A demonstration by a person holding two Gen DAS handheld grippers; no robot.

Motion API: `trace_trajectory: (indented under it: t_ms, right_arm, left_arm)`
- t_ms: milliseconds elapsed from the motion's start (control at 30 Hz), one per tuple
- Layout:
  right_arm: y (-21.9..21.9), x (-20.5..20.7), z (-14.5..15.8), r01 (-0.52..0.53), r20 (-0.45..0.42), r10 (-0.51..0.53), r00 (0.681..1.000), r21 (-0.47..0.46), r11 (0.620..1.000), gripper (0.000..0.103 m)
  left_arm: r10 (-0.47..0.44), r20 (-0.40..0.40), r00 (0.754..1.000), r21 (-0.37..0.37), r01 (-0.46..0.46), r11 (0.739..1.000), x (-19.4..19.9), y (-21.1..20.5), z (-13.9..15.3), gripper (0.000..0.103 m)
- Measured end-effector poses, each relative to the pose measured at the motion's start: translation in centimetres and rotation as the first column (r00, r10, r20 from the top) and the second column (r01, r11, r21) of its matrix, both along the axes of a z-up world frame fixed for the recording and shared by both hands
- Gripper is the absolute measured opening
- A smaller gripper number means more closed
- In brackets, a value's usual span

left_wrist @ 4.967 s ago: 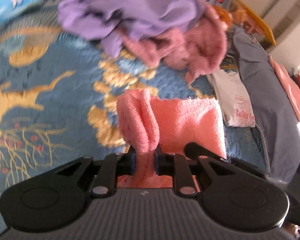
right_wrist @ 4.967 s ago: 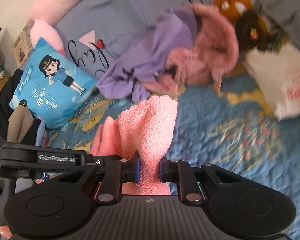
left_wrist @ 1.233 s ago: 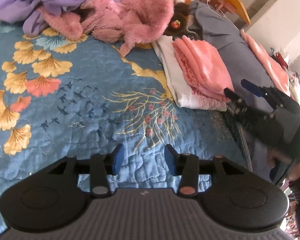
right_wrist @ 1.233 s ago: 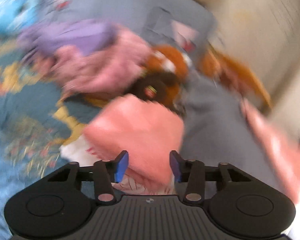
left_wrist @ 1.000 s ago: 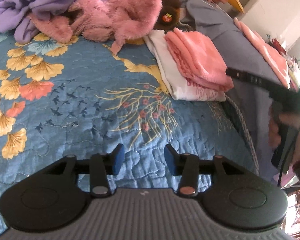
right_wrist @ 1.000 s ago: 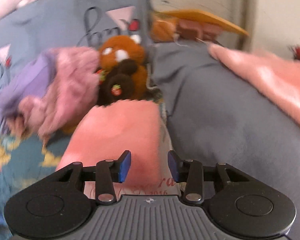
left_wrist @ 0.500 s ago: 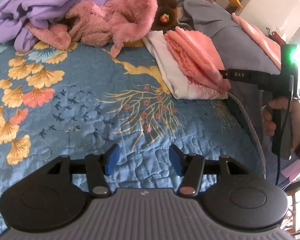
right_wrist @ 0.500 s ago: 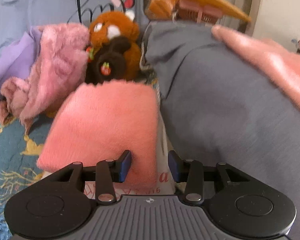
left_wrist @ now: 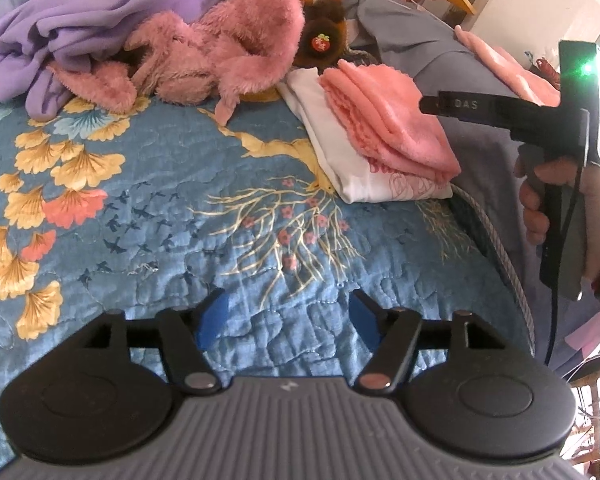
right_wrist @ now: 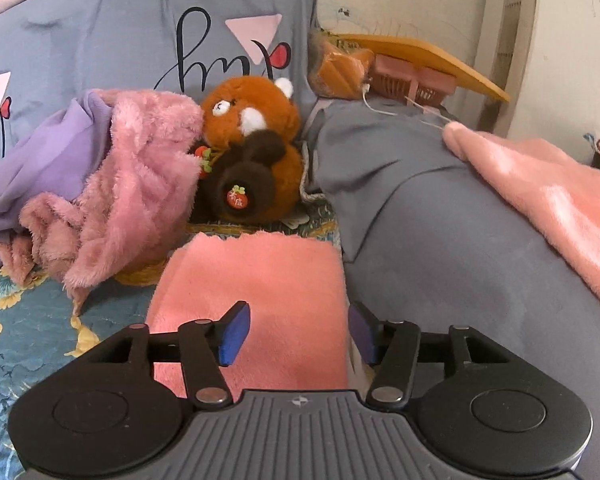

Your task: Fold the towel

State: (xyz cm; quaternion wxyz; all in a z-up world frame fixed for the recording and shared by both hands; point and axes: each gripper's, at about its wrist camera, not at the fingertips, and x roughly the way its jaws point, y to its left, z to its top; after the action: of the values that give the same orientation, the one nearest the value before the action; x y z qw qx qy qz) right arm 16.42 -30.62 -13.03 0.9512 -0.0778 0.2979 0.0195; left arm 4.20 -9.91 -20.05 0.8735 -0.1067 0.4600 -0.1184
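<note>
The folded salmon-pink towel (left_wrist: 384, 120) lies on a white folded cloth (left_wrist: 364, 176) at the right side of the blue quilt (left_wrist: 180, 216). In the right wrist view the same towel (right_wrist: 260, 300) lies flat just beyond my right gripper (right_wrist: 296, 332), which is open and holds nothing. My left gripper (left_wrist: 286, 318) hovers open over bare quilt, well short of the towel. The right gripper's body (left_wrist: 500, 110) and the hand (left_wrist: 548, 196) holding it show in the left wrist view, beside the towel.
A fuzzy pink garment (left_wrist: 220, 56) and purple cloth (left_wrist: 80, 20) are heaped at the back. A brown plush toy (right_wrist: 248, 160) sits behind the towel. A grey duvet (right_wrist: 440, 220) with another pink towel (right_wrist: 548, 200) rises on the right. A grey pillow (right_wrist: 140, 40) leans behind.
Both grippers have let go of the towel, which now lies folded on the white cloth. My left gripper has opened wider and the right gripper has drawn back slightly.
</note>
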Motion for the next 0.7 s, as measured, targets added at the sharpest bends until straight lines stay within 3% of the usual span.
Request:
trace_trajectory:
  t_ms: [233,367,567,700]
  right_arm:
    - [-0.6,2.5,0.7,0.058,0.01,-0.059,0.998,0.031,0.998,0.058]
    - [0.0,3.6,0.6,0.041,0.018,-0.041,0.999,0.026,0.999,0.058]
    - [1.0,3.8,-1.5,0.028,-0.027,-0.026,0.999,0.08,0.996,0.058]
    - [2.2,3.9,-3.6,-0.008,-0.093,0.01,0.996,0.028,1.0,0.062]
  left_arm:
    - [-0.008,0.011,1.0,0.004,0.008,1.0,-0.1,-0.1,0.2,0.076]
    - [-0.012,0.011,1.0,0.0,0.012,1.0,0.1,-0.2,0.1,0.076]
    - [-0.022,0.003,1.0,-0.004,0.022,1.0,0.3,-0.4,-0.2,0.076]
    - [-0.026,0.002,1.0,-0.008,0.026,1.0,0.3,-0.4,-0.2,0.077]
